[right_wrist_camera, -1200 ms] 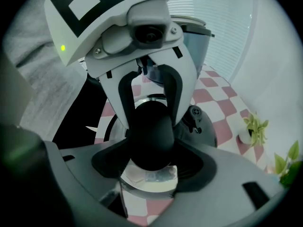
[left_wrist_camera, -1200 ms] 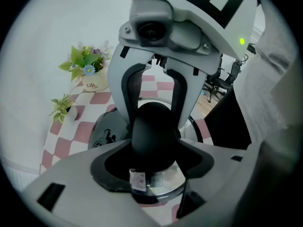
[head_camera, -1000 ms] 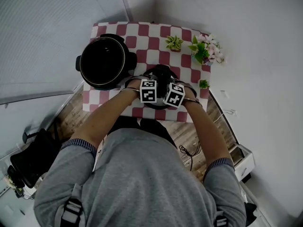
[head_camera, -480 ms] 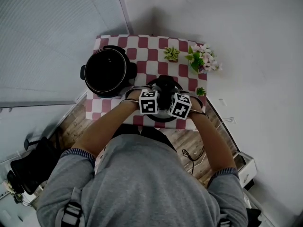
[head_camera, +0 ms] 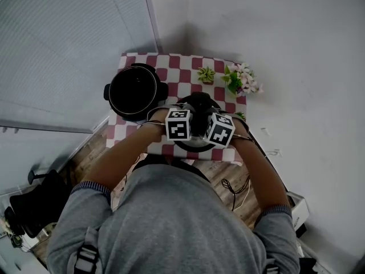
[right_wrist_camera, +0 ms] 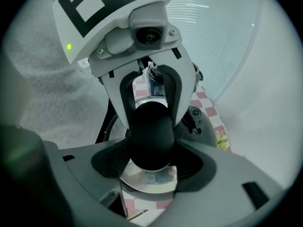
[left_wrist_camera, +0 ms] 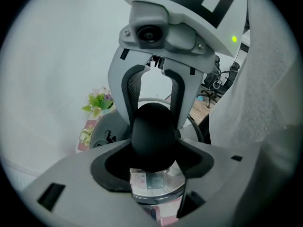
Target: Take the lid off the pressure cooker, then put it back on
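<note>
Both forearms reach forward and bend in toward each other, so the two marker cubes sit side by side and both tools point steeply down. The left claw point(left_wrist_camera: 154, 162) and right claw point(right_wrist_camera: 154, 162) face each other across the lid's black handle point(left_wrist_camera: 152, 134). Each is clamped on it from its own side, pads pressed against the knob.

The head view shows the lid point(head_camera: 194, 145) off the pressure cooker pot point(head_camera: 136, 91), just beside the pot on its right and nearer the person. The pot stands open on the checked tabletop point(head_camera: 181, 73). A small green plant point(head_camera: 206, 74) and a flowering plant point(head_camera: 241, 79) stand further right of the pot, along the far edge.

Only the gripper views show the grip itself, along with the lid's shiny metal and a label under the handle. The left gripper view also takes in the flowers and, far off, office chairs. The right gripper view shows window blinds and checked cloth under the lid's rim.
</note>
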Demonstrator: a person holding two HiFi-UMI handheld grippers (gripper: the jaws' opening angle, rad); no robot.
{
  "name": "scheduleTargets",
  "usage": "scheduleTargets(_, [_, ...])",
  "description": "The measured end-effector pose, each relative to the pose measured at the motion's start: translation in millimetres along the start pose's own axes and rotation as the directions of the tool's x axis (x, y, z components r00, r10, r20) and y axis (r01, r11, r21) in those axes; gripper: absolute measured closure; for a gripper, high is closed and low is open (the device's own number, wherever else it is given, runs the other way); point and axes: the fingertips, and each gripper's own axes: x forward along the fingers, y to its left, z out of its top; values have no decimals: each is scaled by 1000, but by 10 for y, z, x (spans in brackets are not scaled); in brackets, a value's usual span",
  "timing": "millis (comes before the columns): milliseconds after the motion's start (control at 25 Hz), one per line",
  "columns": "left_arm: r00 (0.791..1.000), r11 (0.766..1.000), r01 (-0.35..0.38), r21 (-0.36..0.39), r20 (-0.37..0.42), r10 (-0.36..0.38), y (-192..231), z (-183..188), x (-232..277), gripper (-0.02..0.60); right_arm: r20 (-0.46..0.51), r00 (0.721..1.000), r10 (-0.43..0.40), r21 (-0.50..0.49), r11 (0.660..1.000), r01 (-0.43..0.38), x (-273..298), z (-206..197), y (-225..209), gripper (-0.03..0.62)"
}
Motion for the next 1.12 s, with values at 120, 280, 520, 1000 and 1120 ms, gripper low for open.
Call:
scheduleTargets(120, [1000,1000,-6,15,7,5,36,31,-247,282,11,1000,-17,2,1000,17,-175,172,-34,303])
scheduleTargets(280, [1000,999,-13,37,15,12,123,-36,-588,282,28,999,-36,6,999,36,-345,503,-100,303])
scheduleTargets(520, [1000,996,-18,85,14,17,273,-290,-1033,282,31,997,-76,34,997,75,-419,1028,-221,303])
scheduleTargets(1000, [1000,986,9,169,-23,-6,507,-1056,-1644,282,58,990,-126,111,987,119,-176,1995,-410,303])
scheduleTargets(1120, [999,982,28,189,-32,-22,562,-1268,-1735,281,60,989,-132,147,982,122,-75,2205,-446,303])
